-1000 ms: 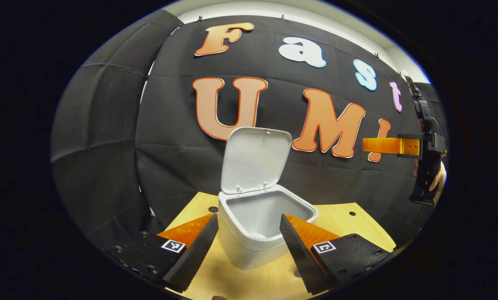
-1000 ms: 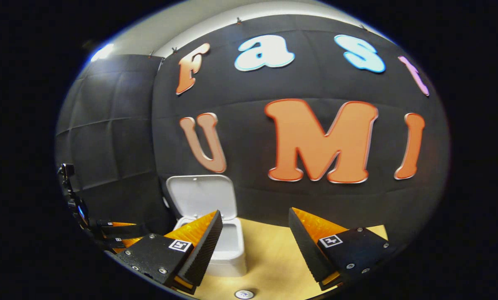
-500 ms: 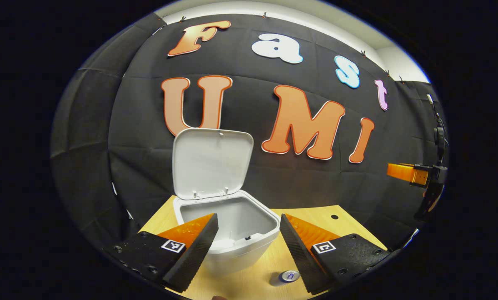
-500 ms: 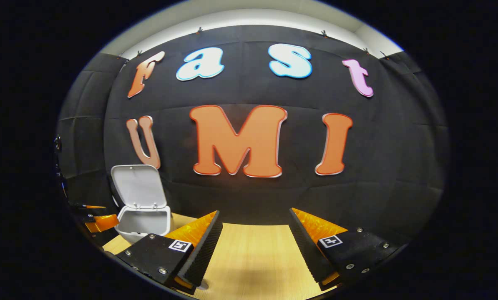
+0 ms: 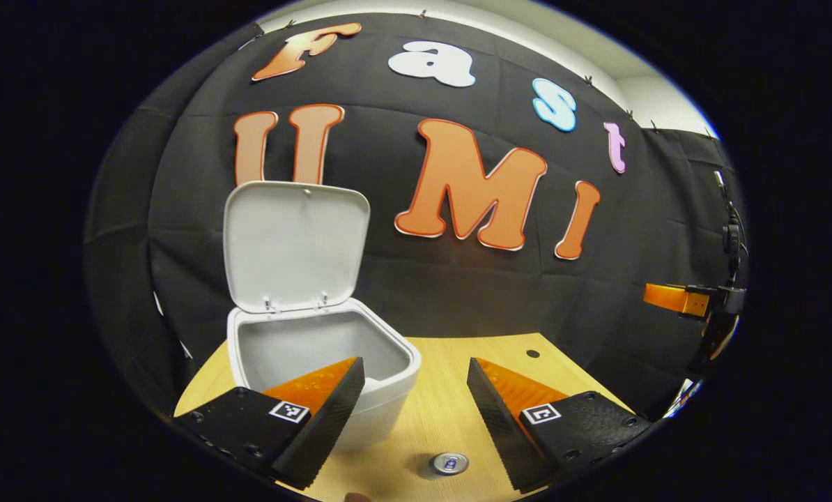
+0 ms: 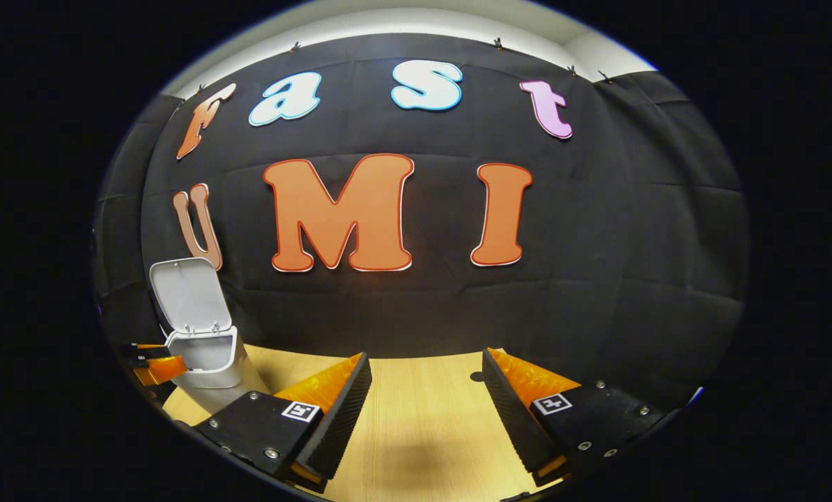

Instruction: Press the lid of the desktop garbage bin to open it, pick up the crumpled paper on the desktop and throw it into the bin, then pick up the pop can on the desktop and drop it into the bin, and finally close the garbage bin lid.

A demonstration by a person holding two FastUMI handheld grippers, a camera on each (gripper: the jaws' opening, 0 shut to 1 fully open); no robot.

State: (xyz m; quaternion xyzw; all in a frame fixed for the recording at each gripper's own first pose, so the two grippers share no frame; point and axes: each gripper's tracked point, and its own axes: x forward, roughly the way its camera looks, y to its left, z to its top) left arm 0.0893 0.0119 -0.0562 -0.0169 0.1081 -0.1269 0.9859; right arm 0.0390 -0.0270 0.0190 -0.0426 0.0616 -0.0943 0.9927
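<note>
Bin (image 5: 318,362) stood at the desk's (image 5: 451,390) left, lid (image 5: 294,244) hinged upright — mouth free for drops. Pop can (image 5: 449,462) sat upright near the left gripper (image 5: 412,411), whose jaws were spread, holding nothing — likely lining up on it. Right gripper (image 6: 423,411) hung apart over bare desk, empty, jaws wide.

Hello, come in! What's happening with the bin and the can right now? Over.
Both tools open, holding nothing: left tool, right tool. Bin lid up. Can standing on table, just ahead of left tool. Nothing in the way.
</note>
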